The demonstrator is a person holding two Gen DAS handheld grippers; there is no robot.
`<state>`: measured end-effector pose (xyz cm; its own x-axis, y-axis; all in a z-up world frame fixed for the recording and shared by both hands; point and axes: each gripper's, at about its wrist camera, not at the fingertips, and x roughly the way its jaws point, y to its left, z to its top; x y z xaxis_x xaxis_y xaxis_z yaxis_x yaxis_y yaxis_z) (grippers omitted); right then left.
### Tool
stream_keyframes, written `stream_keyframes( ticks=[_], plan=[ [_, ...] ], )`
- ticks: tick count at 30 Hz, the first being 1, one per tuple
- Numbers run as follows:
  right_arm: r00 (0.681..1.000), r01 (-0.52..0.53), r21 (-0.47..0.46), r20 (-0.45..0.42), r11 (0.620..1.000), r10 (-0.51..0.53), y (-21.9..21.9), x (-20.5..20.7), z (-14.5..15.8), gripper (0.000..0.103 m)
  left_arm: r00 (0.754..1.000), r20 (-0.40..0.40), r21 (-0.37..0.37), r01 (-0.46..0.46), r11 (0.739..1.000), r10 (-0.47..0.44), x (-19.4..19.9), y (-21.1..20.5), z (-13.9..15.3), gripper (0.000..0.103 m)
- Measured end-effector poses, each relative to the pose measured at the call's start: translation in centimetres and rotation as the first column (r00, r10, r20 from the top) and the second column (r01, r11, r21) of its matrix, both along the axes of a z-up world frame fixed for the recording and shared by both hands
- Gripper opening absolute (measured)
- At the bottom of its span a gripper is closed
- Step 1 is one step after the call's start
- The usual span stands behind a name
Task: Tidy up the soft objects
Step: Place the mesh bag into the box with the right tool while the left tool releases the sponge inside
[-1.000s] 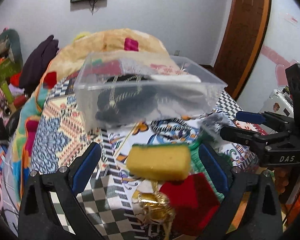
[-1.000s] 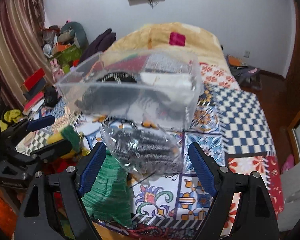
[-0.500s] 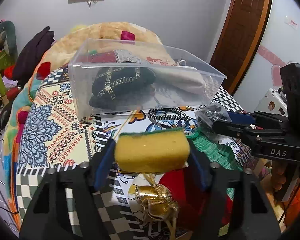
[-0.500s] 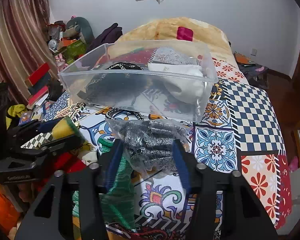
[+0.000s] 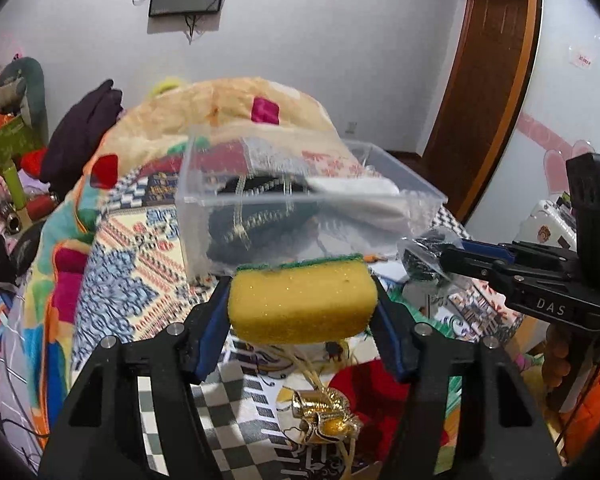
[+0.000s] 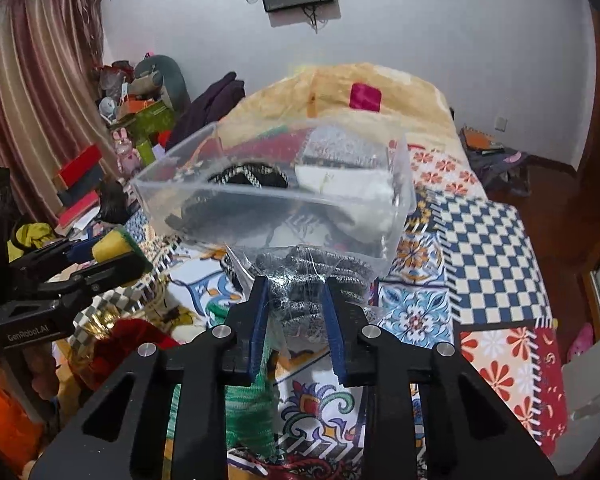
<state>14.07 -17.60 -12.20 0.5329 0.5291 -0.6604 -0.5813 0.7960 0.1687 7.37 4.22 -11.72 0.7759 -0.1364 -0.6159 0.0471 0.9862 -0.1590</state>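
My left gripper (image 5: 302, 304) is shut on a yellow sponge (image 5: 302, 304) with a green scouring top, held above the bed; it also shows in the right wrist view (image 6: 112, 246). My right gripper (image 6: 294, 300) is shut on a clear plastic bag of grey knitted fabric (image 6: 312, 272), also seen at the right of the left wrist view (image 5: 420, 256). A clear plastic bin (image 5: 204, 216) stands just beyond both grippers; it holds a black item with gold trim (image 5: 256, 216) and a white cloth (image 5: 356, 192). The bin also shows in the right wrist view (image 6: 396, 216).
On the patterned bedspread (image 6: 496, 240) below lie a red cloth (image 5: 364, 384), a gold ornament (image 5: 324, 420) and a green knit piece (image 6: 248, 408). A yellow blanket heap (image 5: 228, 112) sits behind the bin. Clutter lines the left wall (image 6: 80, 168); a wooden door (image 5: 488, 80) is at right.
Both grippers closed, the left on the sponge and the right on the bag, and lifted them off the bed toward the bin.
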Motion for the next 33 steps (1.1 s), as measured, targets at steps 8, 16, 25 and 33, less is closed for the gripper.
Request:
stream_keyframes(
  ticks=[8, 16, 25, 33],
  plan=[
    [0.995, 0.015, 0.032, 0.097, 0.999, -0.018, -0.2, 0.0, 3.5, 0.024, 0.997, 0.066, 0.014, -0.028, 1.0, 0.027, 1.3, 0.9, 3.0, 0.063],
    [0.984, 0.032, 0.064, 0.17, 0.997, -0.043, 0.8, 1.7, 6.1, 0.024, 0.992, 0.112, 0.038, -0.055, 0.998, 0.05, 4.1, 1.4, 5.4, 0.063],
    [0.985, 0.04, 0.05, 0.166, 0.998, -0.048, 3.2, 4.7, 6.0, 0.024, 0.994, 0.09, 0.072, -0.064, 0.995, 0.058, 7.7, 1.5, 4.9, 0.063],
    [0.993, 0.049, -0.023, 0.111, 0.999, -0.046, 4.8, 6.6, 3.4, 0.024, 0.999, 0.007, 0.12, -0.054, 0.991, 0.054, 11.1, 1.4, 2.5, 0.063]
  ],
)
